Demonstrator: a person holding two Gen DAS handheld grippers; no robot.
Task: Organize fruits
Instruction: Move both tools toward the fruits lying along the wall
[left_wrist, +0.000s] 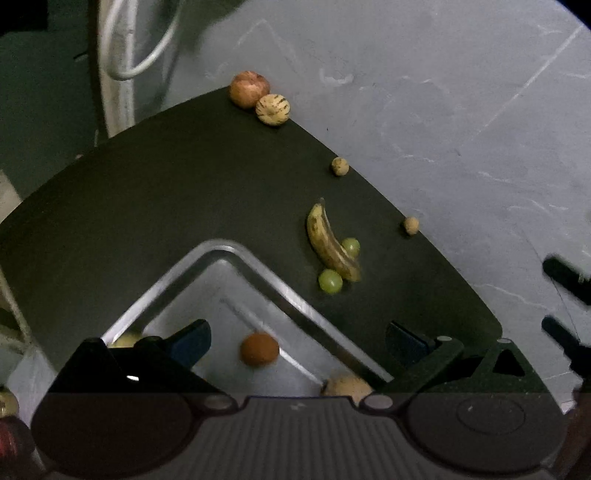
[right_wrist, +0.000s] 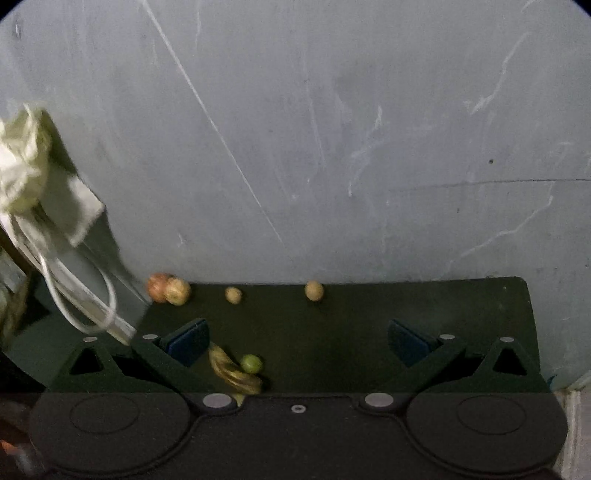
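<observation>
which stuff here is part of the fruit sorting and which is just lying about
Job:
tray
orange fruit in the tray
banana
two grapes
apple
striped fruit
two small round fruits

Lying about:
white cable
cloth

Bare mat (right_wrist: 332, 332) right of banana (right_wrist: 232, 371), fruits lining far edge, tray (left_wrist: 258, 269) nearby

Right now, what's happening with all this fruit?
A person holding two grippers is sorting fruit from a dark mat into a metal tray. The open left gripper hovers over the tray, where an orange fruit lies. The right gripper, also open and empty, is near the banana and green grapes.
</observation>
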